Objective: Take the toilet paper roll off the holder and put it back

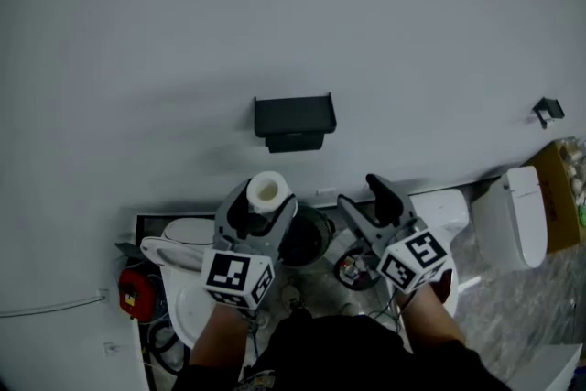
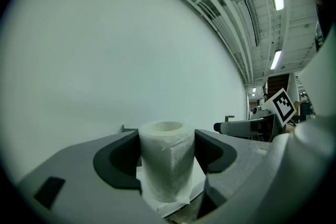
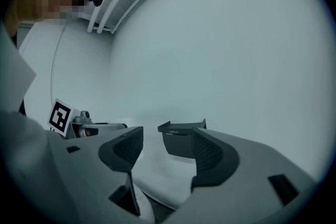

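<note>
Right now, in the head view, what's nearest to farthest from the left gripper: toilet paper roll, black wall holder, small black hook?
1. The toilet paper roll, held in the jaws of the left gripper.
2. The black wall holder, on the wall ahead, slightly right.
3. The small black hook, far right on the same wall.

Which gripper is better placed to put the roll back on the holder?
Left: the left gripper grips the roll, with the holder ahead on the wall. The right gripper is open and empty.
</note>
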Demonstrator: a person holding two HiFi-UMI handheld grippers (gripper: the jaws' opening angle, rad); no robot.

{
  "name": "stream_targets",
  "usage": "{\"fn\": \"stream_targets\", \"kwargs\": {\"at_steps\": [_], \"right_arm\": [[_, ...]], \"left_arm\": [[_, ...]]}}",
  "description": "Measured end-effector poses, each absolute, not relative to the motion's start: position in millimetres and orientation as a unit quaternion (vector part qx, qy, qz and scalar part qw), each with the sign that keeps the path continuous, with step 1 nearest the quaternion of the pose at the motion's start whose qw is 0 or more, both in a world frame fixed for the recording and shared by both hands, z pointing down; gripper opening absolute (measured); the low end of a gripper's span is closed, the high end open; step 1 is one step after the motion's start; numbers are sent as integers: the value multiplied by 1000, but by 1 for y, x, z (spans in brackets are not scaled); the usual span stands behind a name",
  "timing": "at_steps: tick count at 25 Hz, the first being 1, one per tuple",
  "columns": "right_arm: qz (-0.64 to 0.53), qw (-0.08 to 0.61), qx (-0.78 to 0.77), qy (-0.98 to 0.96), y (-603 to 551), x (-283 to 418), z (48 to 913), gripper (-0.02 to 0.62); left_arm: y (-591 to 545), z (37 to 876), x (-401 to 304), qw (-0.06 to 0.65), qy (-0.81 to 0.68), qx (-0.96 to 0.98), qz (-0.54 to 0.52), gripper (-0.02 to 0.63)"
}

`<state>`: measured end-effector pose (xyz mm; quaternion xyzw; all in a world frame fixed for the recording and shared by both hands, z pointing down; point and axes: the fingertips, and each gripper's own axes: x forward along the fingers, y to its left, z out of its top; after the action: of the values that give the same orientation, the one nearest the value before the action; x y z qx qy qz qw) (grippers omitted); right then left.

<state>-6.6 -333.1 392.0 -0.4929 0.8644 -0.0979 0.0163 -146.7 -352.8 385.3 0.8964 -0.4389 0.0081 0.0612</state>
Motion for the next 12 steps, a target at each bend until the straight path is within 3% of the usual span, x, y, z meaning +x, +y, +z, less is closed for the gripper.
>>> {"fn": "stream_targets", "kwargs": {"at_steps": [12], "right_arm": [[-114,52,-443,887,-249,112,393,267]], "left_arm": [[-245,378,-31,56,-489,870,28,302]]}}
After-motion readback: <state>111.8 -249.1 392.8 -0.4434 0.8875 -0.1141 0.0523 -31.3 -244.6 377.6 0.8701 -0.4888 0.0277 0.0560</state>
